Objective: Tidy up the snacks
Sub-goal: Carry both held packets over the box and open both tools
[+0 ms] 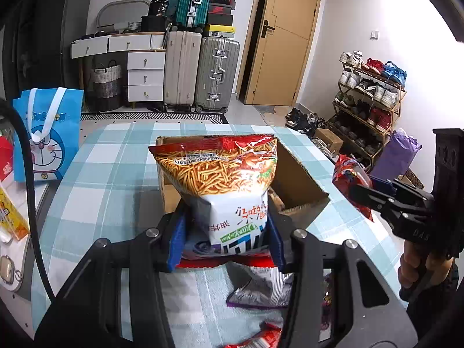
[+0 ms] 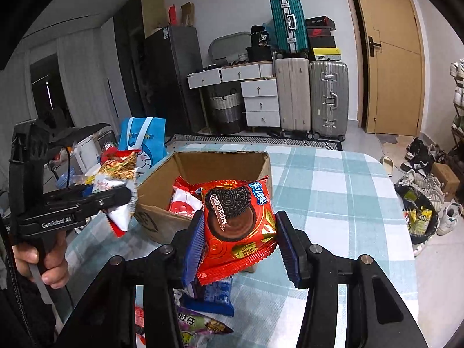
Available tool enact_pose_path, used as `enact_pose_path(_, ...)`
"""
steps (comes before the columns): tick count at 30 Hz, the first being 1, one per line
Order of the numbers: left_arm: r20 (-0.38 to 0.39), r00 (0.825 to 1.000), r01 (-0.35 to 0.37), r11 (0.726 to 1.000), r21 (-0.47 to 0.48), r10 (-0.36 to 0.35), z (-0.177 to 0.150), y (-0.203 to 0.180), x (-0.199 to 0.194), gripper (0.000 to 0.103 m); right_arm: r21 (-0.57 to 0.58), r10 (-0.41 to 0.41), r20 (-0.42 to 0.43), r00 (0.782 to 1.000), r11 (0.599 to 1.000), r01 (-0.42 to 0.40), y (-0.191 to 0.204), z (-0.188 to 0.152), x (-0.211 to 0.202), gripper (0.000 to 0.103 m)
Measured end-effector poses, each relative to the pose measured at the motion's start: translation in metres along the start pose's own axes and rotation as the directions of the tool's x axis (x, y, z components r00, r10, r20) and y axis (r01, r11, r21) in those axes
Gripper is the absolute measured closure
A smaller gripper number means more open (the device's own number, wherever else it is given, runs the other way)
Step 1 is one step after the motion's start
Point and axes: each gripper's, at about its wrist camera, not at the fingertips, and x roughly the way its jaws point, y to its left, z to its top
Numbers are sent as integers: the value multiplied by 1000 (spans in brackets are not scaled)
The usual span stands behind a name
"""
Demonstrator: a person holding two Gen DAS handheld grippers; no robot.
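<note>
My left gripper (image 1: 226, 232) is shut on a noodle-snack bag (image 1: 223, 179) and holds it above the near edge of an open cardboard box (image 1: 298, 179) on the checked table. The same bag and gripper show at the left of the right wrist view (image 2: 116, 191). My right gripper (image 2: 240, 237) is shut on a red Oreo packet (image 2: 240, 220), held in front of the box (image 2: 208, 168). It shows at the right of the left wrist view (image 1: 359, 194). Red packets (image 2: 185, 200) lie inside the box.
Loose snack packets lie on the table near me: a silver-purple one (image 1: 261, 287), a blue one (image 2: 214, 295) and a purple one (image 2: 200, 324). A blue Doraemon bag (image 1: 49, 133) stands at the table's left. Suitcases, drawers, a door and a shoe rack (image 1: 368, 104) stand behind.
</note>
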Motion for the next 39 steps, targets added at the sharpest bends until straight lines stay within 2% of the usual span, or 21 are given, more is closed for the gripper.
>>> enact_pose_path(11, 23, 999, -27, 1000, 2, 27, 32, 5, 17, 59, -5, 27, 12, 1000, 1000, -27, 8, 18, 16, 54)
enact_pose_path(19, 16, 1000, -15, 1000, -1, 15, 46, 3, 46, 59, -15, 42, -7, 999, 999, -42, 15, 29, 37, 54)
enact_pose_path(28, -18, 999, -31, 999, -21, 30, 40, 10, 93, 59, -13, 28, -35, 999, 999, -29, 21, 40, 58, 54)
enact_pose_path(39, -55, 994, -88, 995, 39, 90, 44, 9, 135, 58, 24, 29, -75, 997, 999, -27, 15, 48, 101, 54)
